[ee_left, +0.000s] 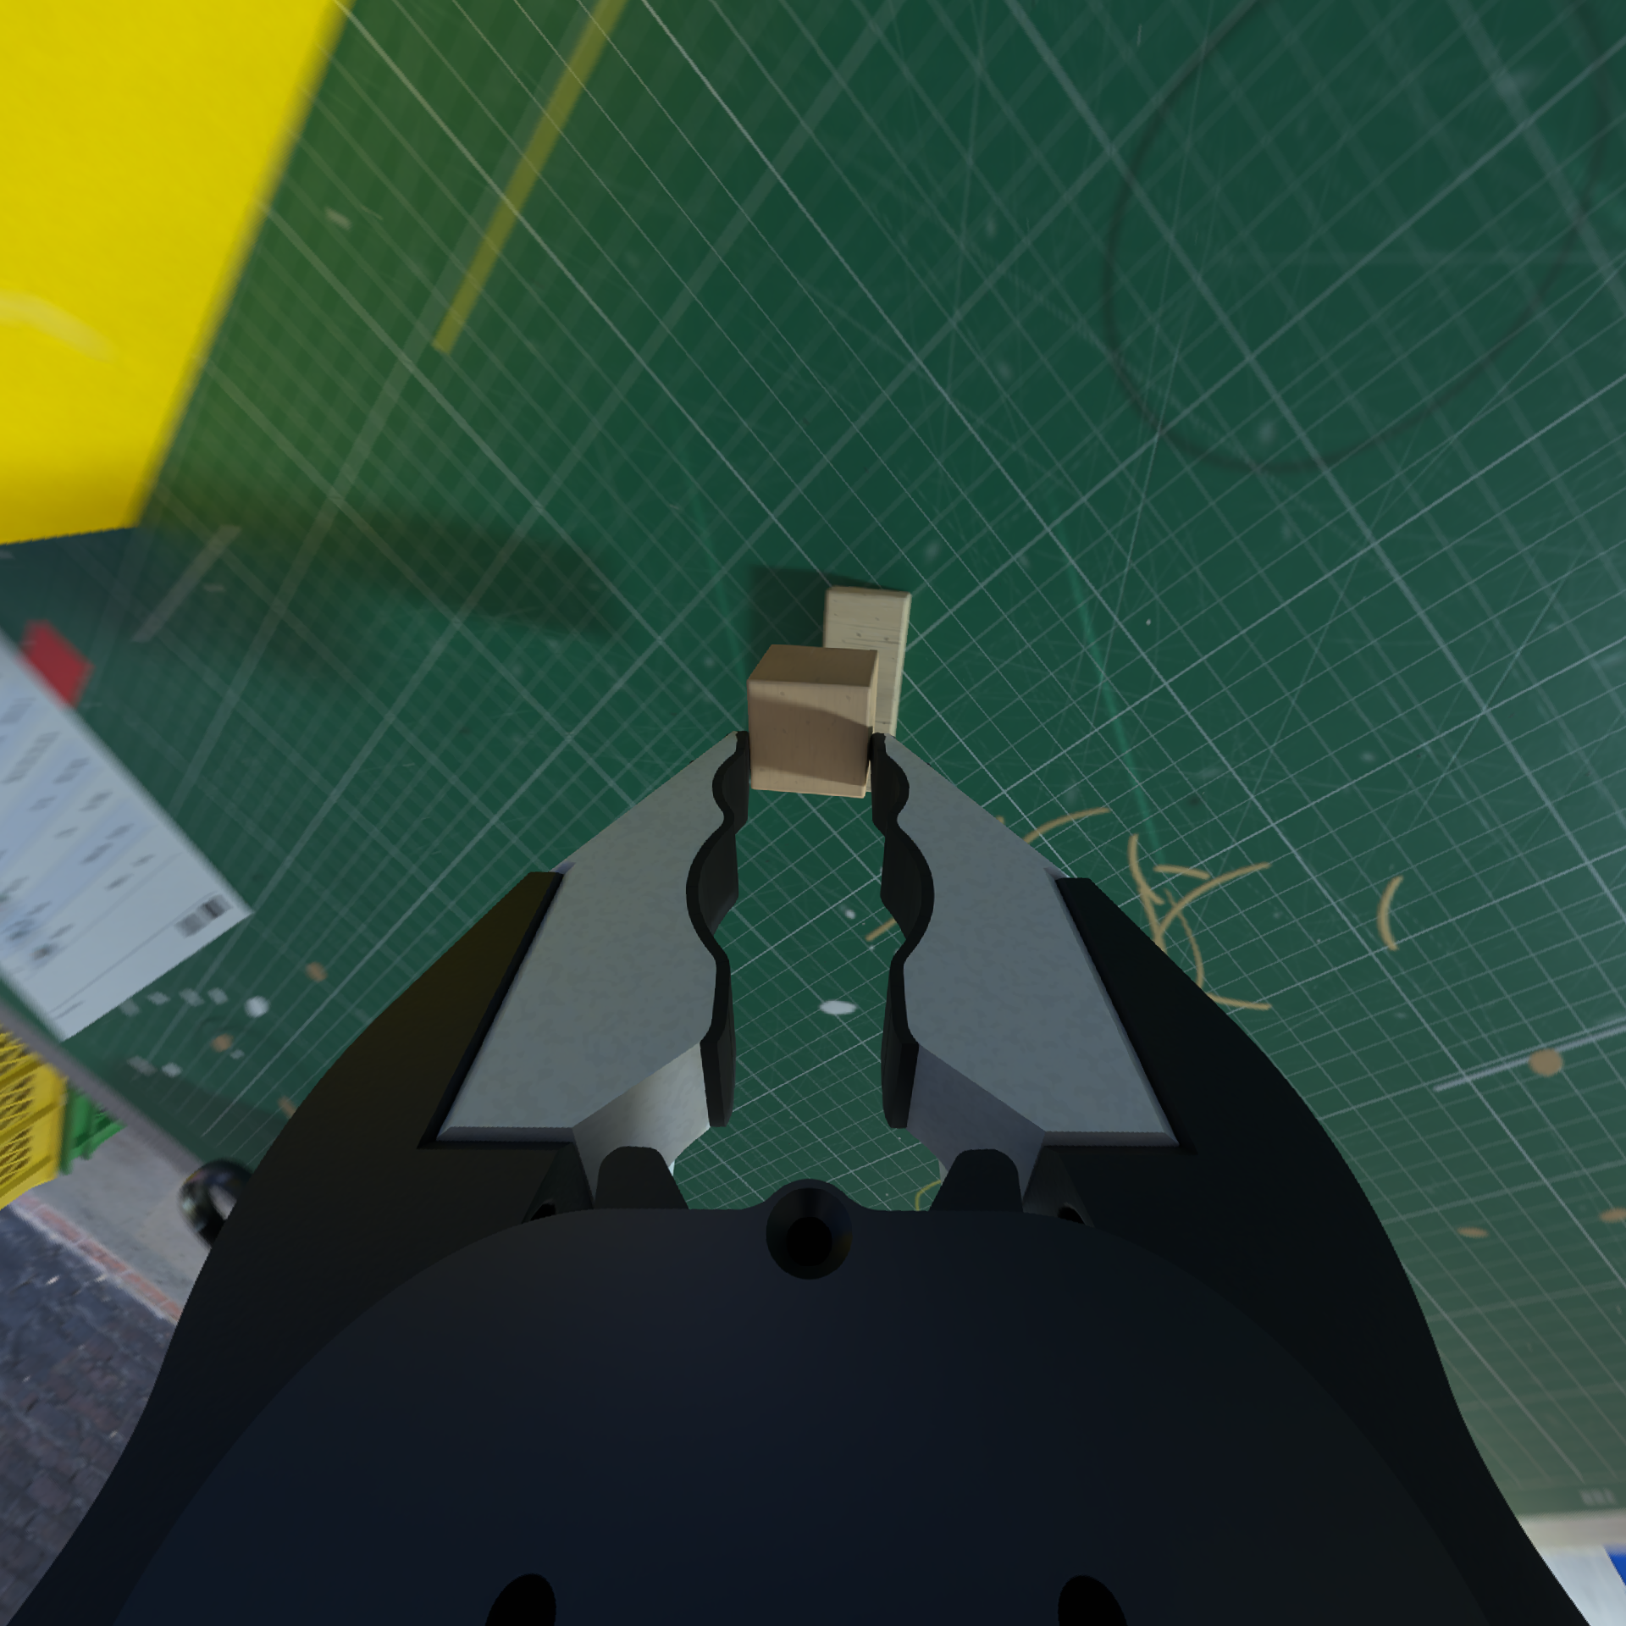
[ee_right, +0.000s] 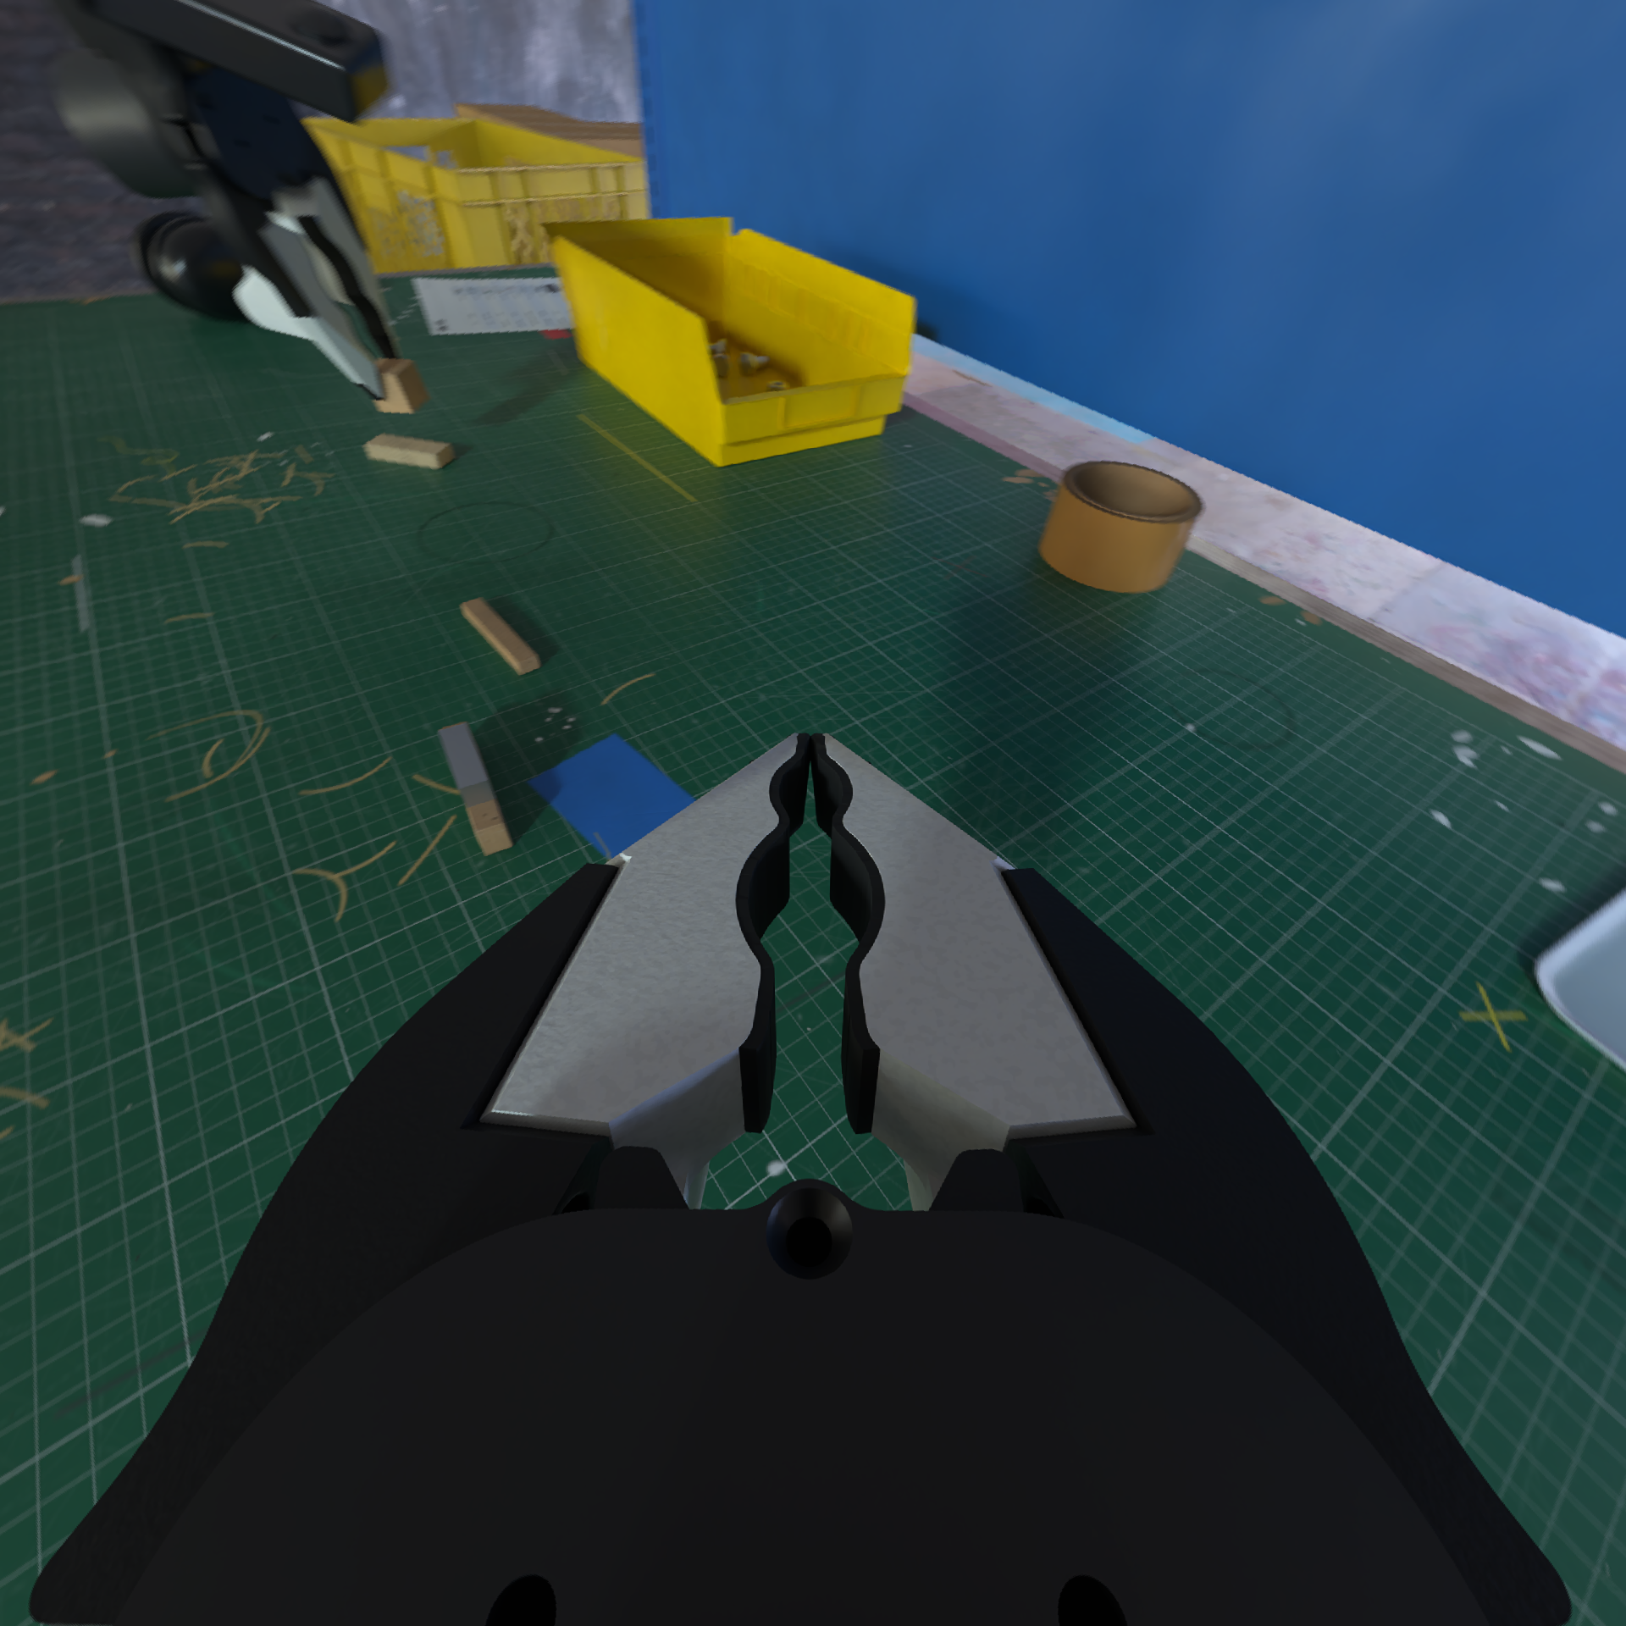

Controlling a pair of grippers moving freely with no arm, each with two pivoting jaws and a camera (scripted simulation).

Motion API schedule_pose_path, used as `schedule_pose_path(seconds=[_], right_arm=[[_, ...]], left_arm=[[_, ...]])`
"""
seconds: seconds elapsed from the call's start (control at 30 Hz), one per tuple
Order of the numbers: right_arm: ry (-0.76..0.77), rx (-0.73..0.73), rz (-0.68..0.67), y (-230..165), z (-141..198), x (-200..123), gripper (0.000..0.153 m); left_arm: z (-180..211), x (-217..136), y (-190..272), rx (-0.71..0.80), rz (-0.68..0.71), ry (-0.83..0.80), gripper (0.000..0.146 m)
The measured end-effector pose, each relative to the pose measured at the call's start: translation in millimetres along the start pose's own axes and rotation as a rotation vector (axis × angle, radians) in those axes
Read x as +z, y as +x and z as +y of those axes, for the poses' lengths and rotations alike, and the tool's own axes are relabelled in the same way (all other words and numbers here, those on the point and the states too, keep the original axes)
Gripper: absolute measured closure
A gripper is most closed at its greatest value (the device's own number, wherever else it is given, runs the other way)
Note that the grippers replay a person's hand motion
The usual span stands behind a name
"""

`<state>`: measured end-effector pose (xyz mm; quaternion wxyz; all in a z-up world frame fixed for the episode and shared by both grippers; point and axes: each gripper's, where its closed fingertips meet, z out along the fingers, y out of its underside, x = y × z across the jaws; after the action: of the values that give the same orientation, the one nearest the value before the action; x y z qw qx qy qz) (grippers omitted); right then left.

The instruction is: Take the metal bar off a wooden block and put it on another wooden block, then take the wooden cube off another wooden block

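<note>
My left gripper is shut on the wooden cube and holds it above the green mat, over a flat wooden block that lies below and just beyond it. In the right wrist view the left gripper holds the cube in the air above that block. The grey metal bar rests on another wooden block to the left of my right gripper, which is shut and empty. A third wooden block lies bare farther off.
A yellow bin stands at the back, with yellow crates behind it. A tape roll sits near the blue wall. A blue patch lies on the mat. A white tray edge shows at right. A paper sheet lies at left.
</note>
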<state>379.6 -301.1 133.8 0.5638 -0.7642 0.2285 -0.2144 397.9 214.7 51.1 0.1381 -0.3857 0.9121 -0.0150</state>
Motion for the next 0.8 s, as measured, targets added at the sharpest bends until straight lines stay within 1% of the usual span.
schedule_pose_path(seconds=[0.1, 0.2, 0.3, 0.37, 0.4, 0.5, 0.6, 0.67, 0.73, 0.8], right_arm=[[0.021, 0.063, 0.087, 16, 1, -7, 0.153], [0.057, 0.127, 0.211, 36, 1, -19, 0.153], [0.100, 0.191, 0.334, 55, 2, -37, 0.153], [0.124, 0.223, 0.413, 67, 2, -50, 0.153], [0.137, 0.237, 0.445, 71, 3, -57, 0.153], [0.182, 0.276, 0.483, 74, 3, -73, 0.153], [0.230, 0.247, 0.429, 59, -4, -77, 0.153], [0.238, 0.144, 0.331, 34, -13, -70, 0.153], [0.209, -0.008, 0.210, 1, -20, -58, 0.152], [0.169, -0.153, 0.122, -32, -26, -46, 0.138]], left_arm=[[-16, -37, -6, -0.015, -0.132, 0.127, 0.119], [-47, -86, 1, -0.012, -0.245, 0.331, 0.119], [-88, -133, 35, 0.048, -0.268, 0.558, 0.119], [-116, -159, 73, 0.113, -0.212, 0.714, 0.119], [-130, -170, 94, 0.140, -0.162, 0.794, 0.119], [-164, -190, 157, 0.194, 0.061, 0.993, 0.119], [-193, -200, 217, 0.195, 0.395, 1.139, 0.119], [-209, -203, 253, 0.185, 0.638, 1.201, 0.119], [-222, -203, 284, 0.161, 0.879, 1.220, 0.119], [-233, -202, 310, 0.133, 1.094, 1.202, 0.119]])
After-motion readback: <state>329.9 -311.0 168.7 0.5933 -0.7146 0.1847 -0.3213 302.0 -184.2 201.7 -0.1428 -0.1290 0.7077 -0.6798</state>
